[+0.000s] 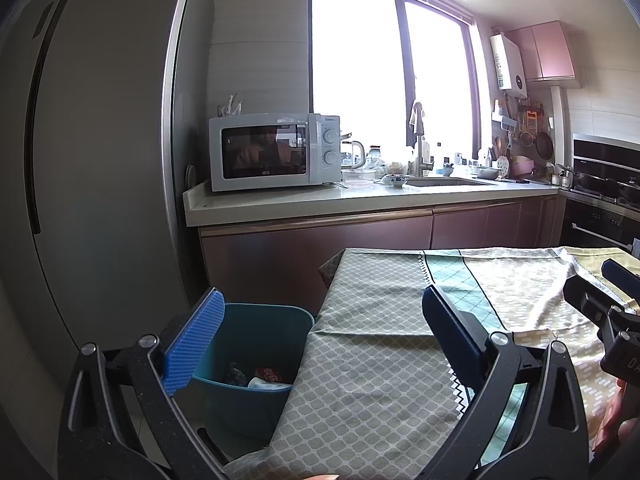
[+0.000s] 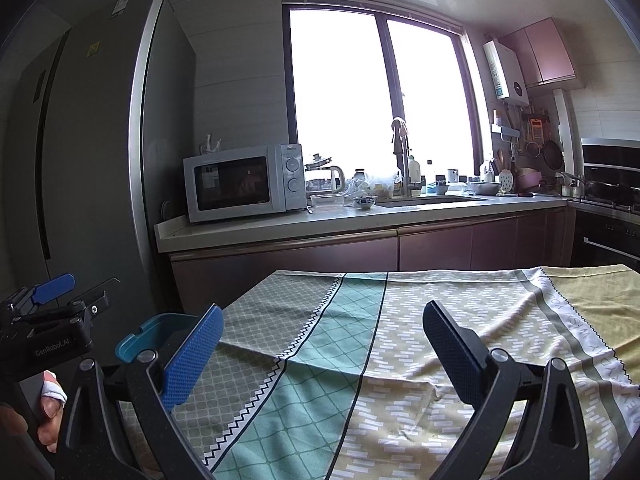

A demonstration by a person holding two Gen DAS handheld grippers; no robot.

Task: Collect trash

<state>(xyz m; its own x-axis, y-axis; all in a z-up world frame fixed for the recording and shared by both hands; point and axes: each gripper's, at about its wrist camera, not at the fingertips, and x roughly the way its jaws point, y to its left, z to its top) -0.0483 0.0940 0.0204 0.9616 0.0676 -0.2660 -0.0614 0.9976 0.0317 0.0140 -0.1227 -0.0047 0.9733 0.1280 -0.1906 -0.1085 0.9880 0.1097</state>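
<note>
A teal trash bin (image 1: 256,364) stands on the floor beside the table's left edge; inside it lie a red wrapper (image 1: 271,373), something white and a dark scrap. My left gripper (image 1: 320,340) is open and holds nothing, with its left finger over the bin and its right finger over the patterned tablecloth (image 1: 384,344). In the right wrist view my right gripper (image 2: 320,356) is open too, hovering above the tablecloth (image 2: 400,340). Only a corner of the bin (image 2: 152,334) shows there. The other gripper appears at each view's edge. No loose trash is visible on the cloth.
A tall grey fridge (image 1: 88,160) stands left of the bin. Behind the table runs a counter (image 1: 360,200) with a white microwave (image 1: 272,152), a kettle, bowls and a sink under a bright window. An oven (image 1: 604,196) is at far right. A hand (image 2: 48,404) holds the left tool.
</note>
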